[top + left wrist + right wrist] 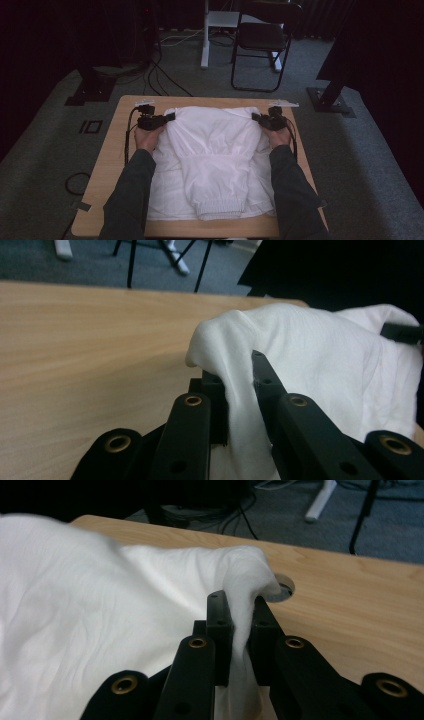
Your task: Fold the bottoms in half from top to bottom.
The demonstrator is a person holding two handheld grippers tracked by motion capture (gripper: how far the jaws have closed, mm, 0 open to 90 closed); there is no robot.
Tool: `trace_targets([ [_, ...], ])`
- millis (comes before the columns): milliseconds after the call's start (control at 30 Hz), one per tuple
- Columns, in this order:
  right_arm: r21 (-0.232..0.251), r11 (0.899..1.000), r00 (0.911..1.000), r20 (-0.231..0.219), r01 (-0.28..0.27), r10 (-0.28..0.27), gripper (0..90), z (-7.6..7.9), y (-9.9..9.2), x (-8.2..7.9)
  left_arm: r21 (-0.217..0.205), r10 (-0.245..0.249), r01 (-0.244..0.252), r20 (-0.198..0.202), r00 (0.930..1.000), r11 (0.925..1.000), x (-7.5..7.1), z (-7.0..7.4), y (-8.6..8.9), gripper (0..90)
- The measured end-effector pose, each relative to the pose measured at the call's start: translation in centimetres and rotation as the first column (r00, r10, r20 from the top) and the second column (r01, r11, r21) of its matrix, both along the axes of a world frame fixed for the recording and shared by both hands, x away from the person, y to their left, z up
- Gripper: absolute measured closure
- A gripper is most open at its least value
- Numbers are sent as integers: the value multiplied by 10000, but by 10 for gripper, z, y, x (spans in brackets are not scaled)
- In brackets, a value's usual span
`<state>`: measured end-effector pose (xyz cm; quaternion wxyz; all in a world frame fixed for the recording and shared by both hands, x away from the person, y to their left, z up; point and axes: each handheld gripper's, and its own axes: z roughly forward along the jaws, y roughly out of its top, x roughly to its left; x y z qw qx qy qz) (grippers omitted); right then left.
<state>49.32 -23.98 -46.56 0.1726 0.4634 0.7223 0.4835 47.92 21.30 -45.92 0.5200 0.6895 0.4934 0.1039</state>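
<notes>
Garment (212, 150): white, soft knit, finely creased, with a ribbed cuff-like band at the near end. It lies spread on the table (112, 155), pale wood-grain board with rounded corners, and covers most of the middle. Far edge of the garment is lifted off the table at both corners.

Left gripper (167, 119), black jaws, is clenched on the far left corner; in the left gripper view a fold of cloth (240, 390) is pinched between the jaws and drapes over them.

Right gripper (256, 118) is clenched on the far right corner, cloth (243, 610) squeezed between its jaws, bunched above the tips.

Chair (262, 40), dark metal frame, stands on grey carpet beyond the table.
</notes>
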Motion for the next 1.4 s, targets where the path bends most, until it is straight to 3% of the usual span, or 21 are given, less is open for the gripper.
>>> trace_targets([
  [67,-279,9992,9994,182,-290,295,833,2,0,-7,368,-85,82,90,9999,9993,-6,2,-1,819],
  [167,-166,9980,9974,371,-609,615,833,2,-4,-21,332,-336,322,421,9985,9989,-23,4,0,818],
  [300,91,9920,9893,752,-1258,1247,832,1,-13,-53,488,-878,835,947,9916,9953,-58,8,3,816],
  [433,79,9832,9794,899,-1823,1809,827,-10,-20,-91,742,-1446,1367,1149,9828,9878,-96,2,7,813],
  [567,240,9786,9769,674,-2046,2026,824,-27,-24,-123,869,-1739,1671,775,9817,9821,-129,-21,7,810],
  [667,-318,9768,9771,120,-2119,2124,824,-49,-20,-141,1434,-1919,1925,-184,9812,9707,-141,-48,2,804],
  [767,-632,9699,9708,-634,-2351,2312,819,-71,-16,-151,1803,-1909,2039,-868,9778,9622,-141,-69,-2,798],
  [867,-903,9649,9641,-1238,-2467,2350,813,-88,-10,-153,2650,-1802,2115,-1374,9740,9408,-137,-83,-15,799],
  [967,-1512,9570,9634,-1437,-2475,2264,815,-94,-1,-149,3036,-1635,1908,-1133,9800,9335,-133,-87,-22,801],
  [1067,-1751,9568,9672,-1461,-2319,2077,816,-93,4,-144,3521,-1356,1611,-962,9861,9220,-126,-85,-28,801],
  [1200,-1973,9595,9756,-1285,-2009,1779,816,-93,8,-130,3743,-750,1020,-861,9935,9217,-111,-84,-36,801],
  [1400,-2058,9665,9839,-1229,-1532,1298,818,-92,9,-92,3735,-354,633,-809,9961,9255,-86,-83,-40,800],
])
